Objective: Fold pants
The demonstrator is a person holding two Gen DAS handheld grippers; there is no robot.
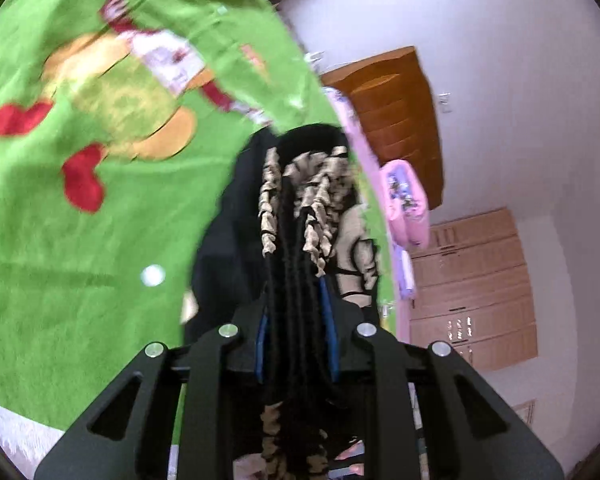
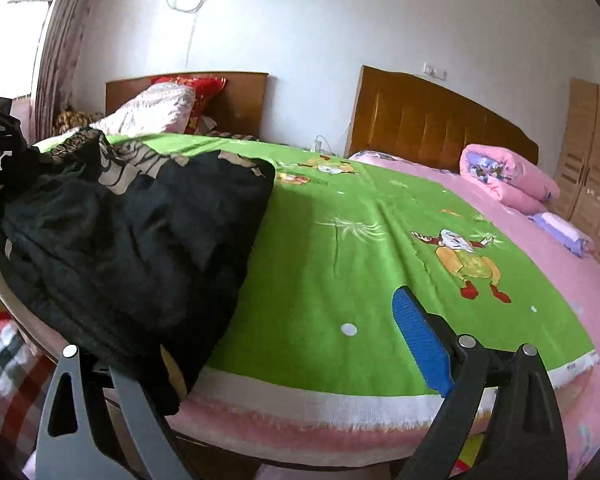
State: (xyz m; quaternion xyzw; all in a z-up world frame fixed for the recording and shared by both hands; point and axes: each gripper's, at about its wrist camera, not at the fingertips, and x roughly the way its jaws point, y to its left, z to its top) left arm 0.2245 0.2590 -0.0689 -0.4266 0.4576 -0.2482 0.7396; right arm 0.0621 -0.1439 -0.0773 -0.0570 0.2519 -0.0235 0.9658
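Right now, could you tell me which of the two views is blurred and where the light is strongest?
Left wrist view: motion-smeared, green blanket and pants soft. Right wrist view: sharp, fisheye-bowed bed edge, window at left blown out, pants dark.

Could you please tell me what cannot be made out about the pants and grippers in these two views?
- Left wrist view: the left gripper's fingertips, hidden by the clamped pants.
- Right wrist view: the right gripper's left finger, covered by the pants' black fabric.
- Both views: the pants' legs and overall fold state, bunched or out of frame.
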